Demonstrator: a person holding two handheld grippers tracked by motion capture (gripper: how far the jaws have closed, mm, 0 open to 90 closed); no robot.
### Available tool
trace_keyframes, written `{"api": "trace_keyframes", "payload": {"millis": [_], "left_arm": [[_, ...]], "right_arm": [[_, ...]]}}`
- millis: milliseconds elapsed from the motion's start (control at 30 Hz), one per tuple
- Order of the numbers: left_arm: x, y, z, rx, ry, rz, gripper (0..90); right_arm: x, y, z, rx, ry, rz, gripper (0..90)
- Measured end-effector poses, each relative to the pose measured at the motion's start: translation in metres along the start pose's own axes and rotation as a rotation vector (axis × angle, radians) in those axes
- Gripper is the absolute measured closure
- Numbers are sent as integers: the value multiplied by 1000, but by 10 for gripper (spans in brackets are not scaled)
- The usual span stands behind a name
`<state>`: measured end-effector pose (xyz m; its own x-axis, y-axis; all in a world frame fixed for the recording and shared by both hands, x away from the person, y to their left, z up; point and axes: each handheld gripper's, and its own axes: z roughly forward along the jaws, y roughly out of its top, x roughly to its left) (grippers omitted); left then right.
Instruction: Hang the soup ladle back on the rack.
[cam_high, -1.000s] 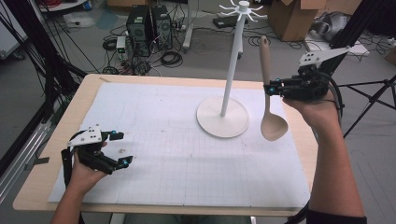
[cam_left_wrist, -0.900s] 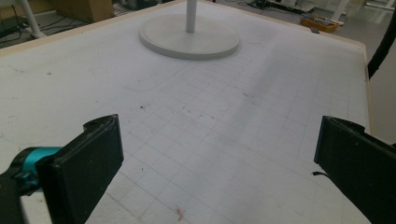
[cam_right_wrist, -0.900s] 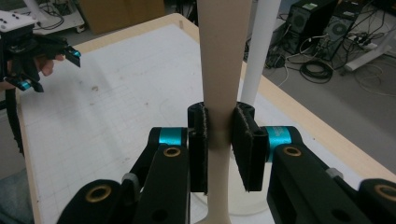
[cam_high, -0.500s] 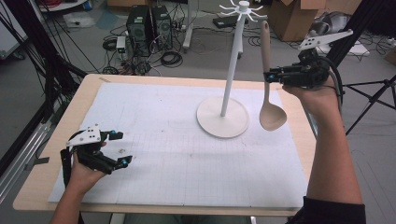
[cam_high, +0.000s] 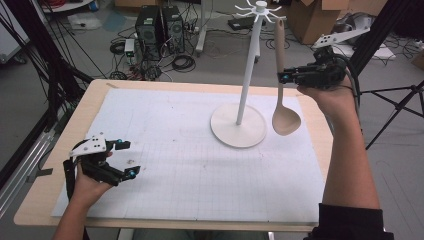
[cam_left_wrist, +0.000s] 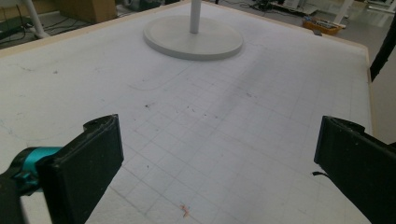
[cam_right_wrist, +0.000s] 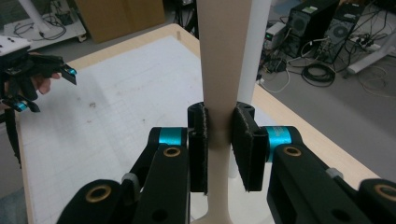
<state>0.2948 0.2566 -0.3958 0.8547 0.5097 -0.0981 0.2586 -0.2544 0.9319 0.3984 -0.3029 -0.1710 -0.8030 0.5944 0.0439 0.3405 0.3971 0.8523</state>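
A beige spoon (cam_high: 286, 121) hangs upright, bowl down, above the table's right side, just right of the white hook stand (cam_high: 247, 75). My right gripper (cam_high: 281, 76) is shut on the spoon's handle near its middle. In the right gripper view the pads (cam_right_wrist: 243, 144) press both sides of the handle (cam_right_wrist: 224, 56), with the stand's pole (cam_right_wrist: 259, 37) right behind it. The handle's tip reaches about the height of the stand's hooks (cam_high: 260, 7). My left gripper (cam_high: 129, 159) rests open on the mat at the front left. Its jaws stand wide over bare mat (cam_left_wrist: 219, 163).
The stand's round base (cam_high: 238, 125) sits right of centre on the white grid mat (cam_high: 165, 130); the left gripper view has it far off (cam_left_wrist: 193, 37). Computer towers, cables and boxes lie on the floor beyond the table's far edge.
My right gripper has raised the spoon and carried it slightly left, toward the stand's top. The left gripper has stayed in place.
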Motion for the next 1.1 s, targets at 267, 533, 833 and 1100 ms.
{"api": "trace_keyframes", "payload": {"millis": [267, 533, 833, 1100], "left_arm": [[-1, 0, 0, 1, -2, 2, 17], [0, -1, 0, 1, -3, -3, 17], [1, -1, 0, 1, 0, -3, 17], [0, -1, 0, 3, -4, -2, 17]], "right_arm": [[-2, 4, 4, 30, -4, 0, 769], [-5, 10, 9, 43, 0, 8, 769], [-8, 12, 21, 53, 4, 21, 768], [-9, 10, 20, 59, -12, 32, 760]]}}
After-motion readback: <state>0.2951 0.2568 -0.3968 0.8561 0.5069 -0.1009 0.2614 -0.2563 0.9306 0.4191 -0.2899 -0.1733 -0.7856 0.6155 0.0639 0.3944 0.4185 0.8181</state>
